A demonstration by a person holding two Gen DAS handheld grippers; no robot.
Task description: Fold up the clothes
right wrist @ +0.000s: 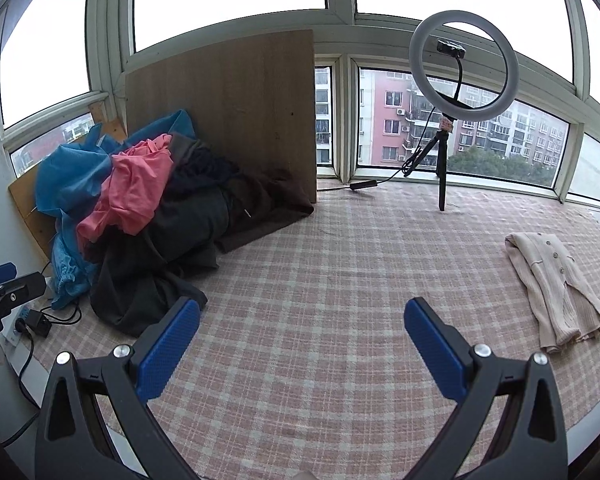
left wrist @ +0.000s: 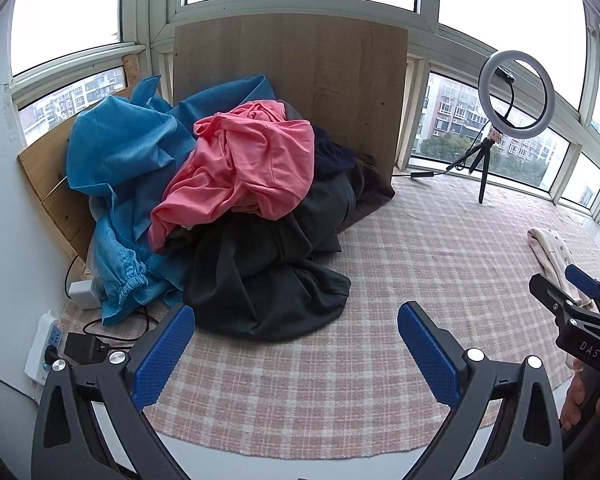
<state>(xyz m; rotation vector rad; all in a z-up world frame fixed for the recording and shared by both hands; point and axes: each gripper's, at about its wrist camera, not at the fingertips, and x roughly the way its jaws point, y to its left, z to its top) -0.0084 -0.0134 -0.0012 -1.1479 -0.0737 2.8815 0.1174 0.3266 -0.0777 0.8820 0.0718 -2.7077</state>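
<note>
A heap of clothes lies at the back left of the checked mat (left wrist: 380, 264) (right wrist: 320, 272): a pink garment (left wrist: 244, 168) (right wrist: 132, 192) on top, a blue one (left wrist: 116, 160) (right wrist: 68, 176) behind and left, dark ones (left wrist: 260, 280) (right wrist: 152, 280) in front. A folded beige cardigan (right wrist: 552, 284) (left wrist: 552, 256) lies apart at the right. My left gripper (left wrist: 296, 320) hovers open just in front of the dark clothes, with nothing between its fingers. My right gripper (right wrist: 302, 316) hangs open over bare mat between the heap and the cardigan.
A wooden board (left wrist: 292, 80) (right wrist: 228, 112) leans against the window behind the heap. A ring light on a tripod (left wrist: 512, 100) (right wrist: 456, 72) stands at the back right. A power strip, adapter and cables (left wrist: 60, 344) (right wrist: 32, 320) lie left of the mat.
</note>
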